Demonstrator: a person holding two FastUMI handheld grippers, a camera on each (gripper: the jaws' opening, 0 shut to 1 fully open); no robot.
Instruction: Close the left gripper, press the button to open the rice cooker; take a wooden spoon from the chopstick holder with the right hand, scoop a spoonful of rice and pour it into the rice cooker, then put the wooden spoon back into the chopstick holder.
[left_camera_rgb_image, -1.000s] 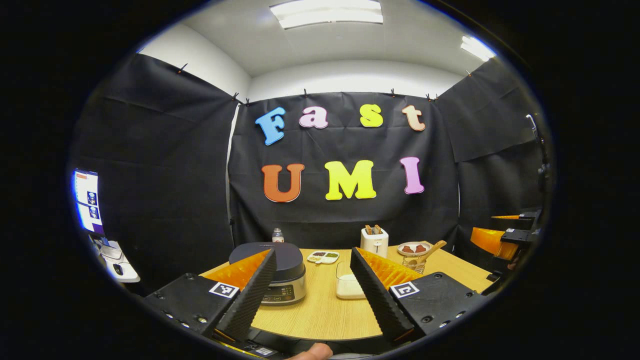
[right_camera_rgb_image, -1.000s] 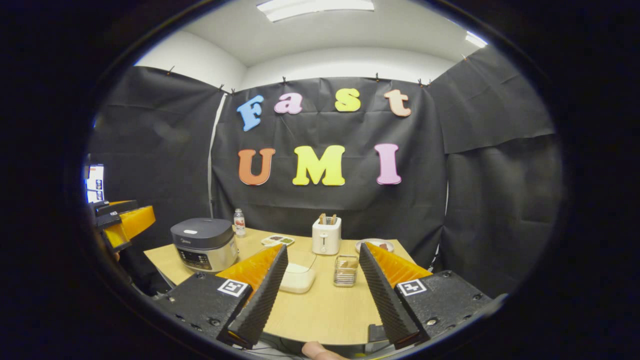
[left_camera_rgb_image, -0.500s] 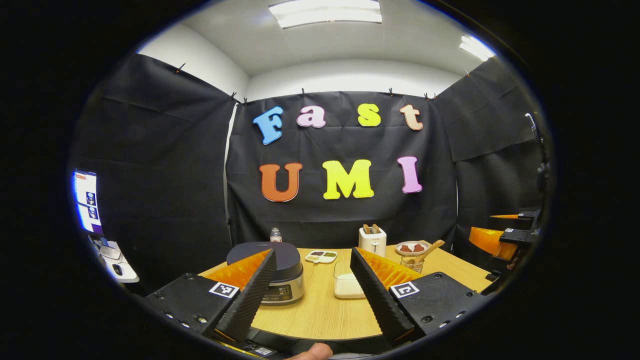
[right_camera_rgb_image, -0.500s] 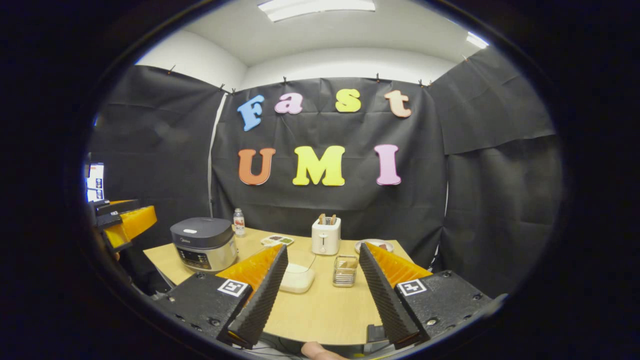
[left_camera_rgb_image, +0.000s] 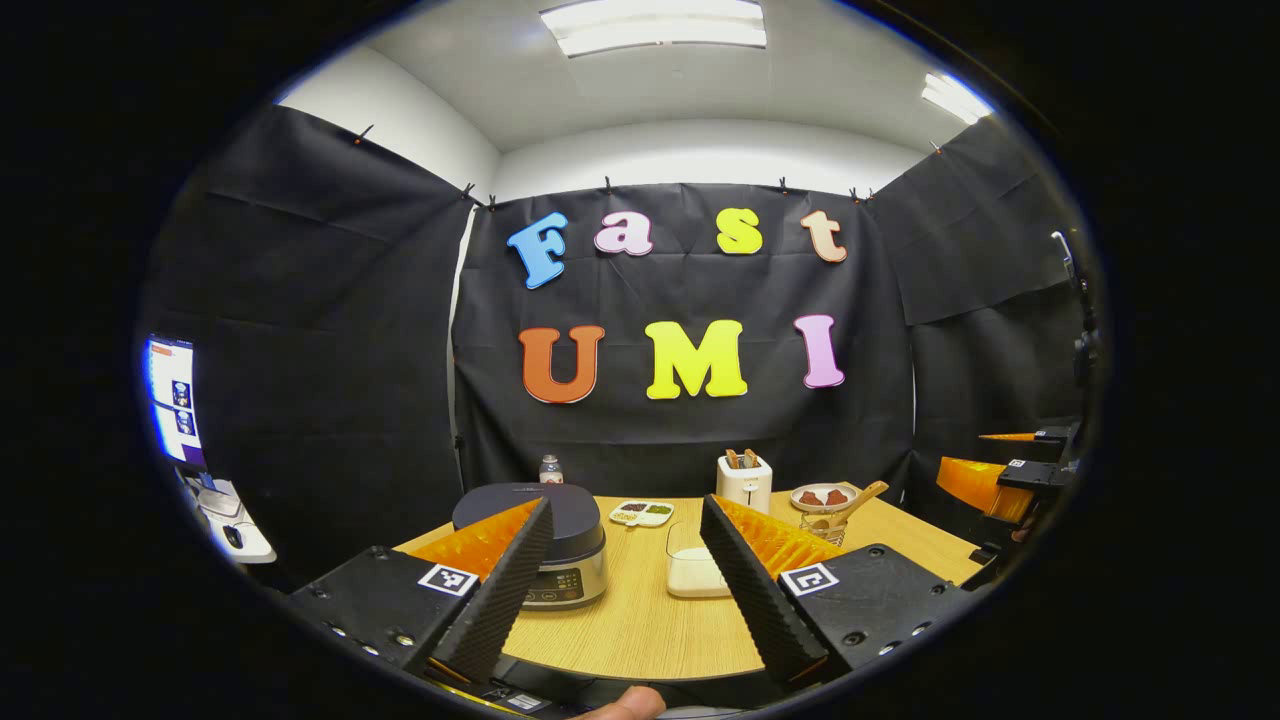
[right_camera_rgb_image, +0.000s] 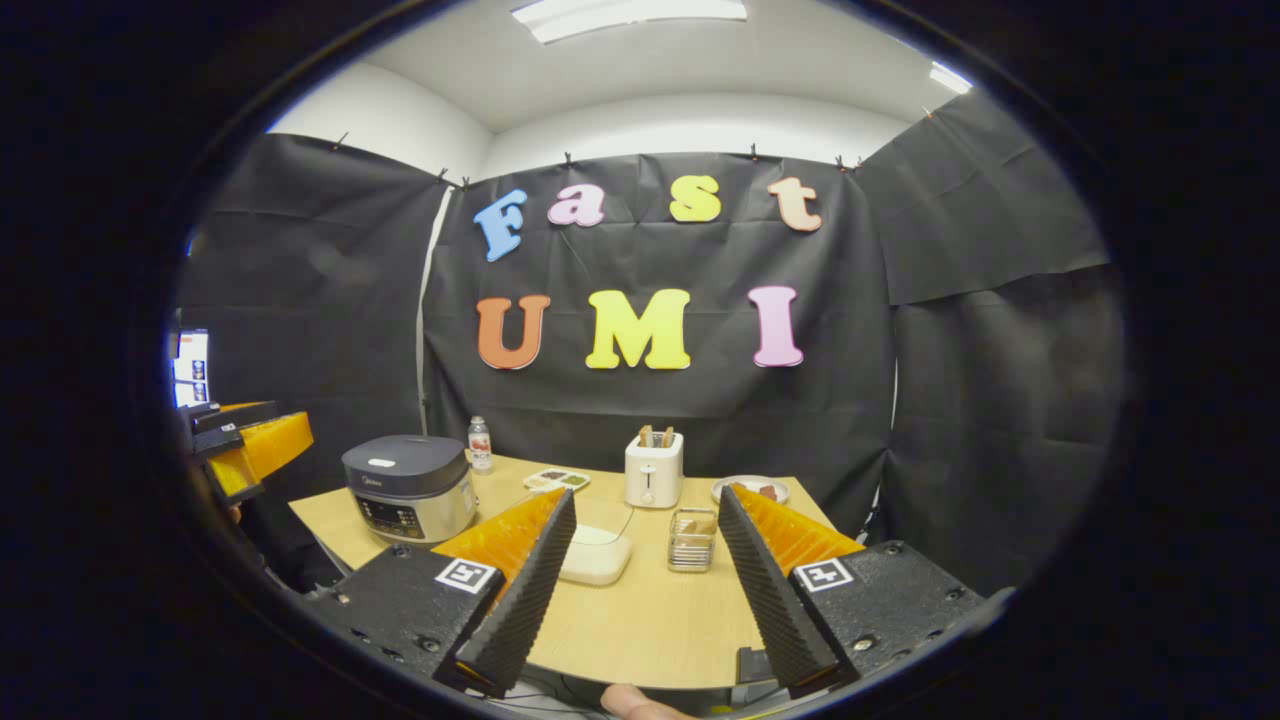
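Nothing has shifted; both grippers' fingers gape empty, left one (left_camera_rgb_image: 625, 580) half-hiding rice cooker (left_camera_rgb_image: 560, 545).

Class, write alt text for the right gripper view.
An open claw hovers above a round wooden table. On it sit a closed grey rice cooker, a white lidded container, a wire chopstick holder and a white toaster.

Right gripper (right_camera_rgb_image: 636, 585) spread above table (right_camera_rgb_image: 640, 625)

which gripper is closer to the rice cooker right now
Left. The left gripper hangs open just in front of the rice cooker; the right gripper faces the chopstick holder, farther off.
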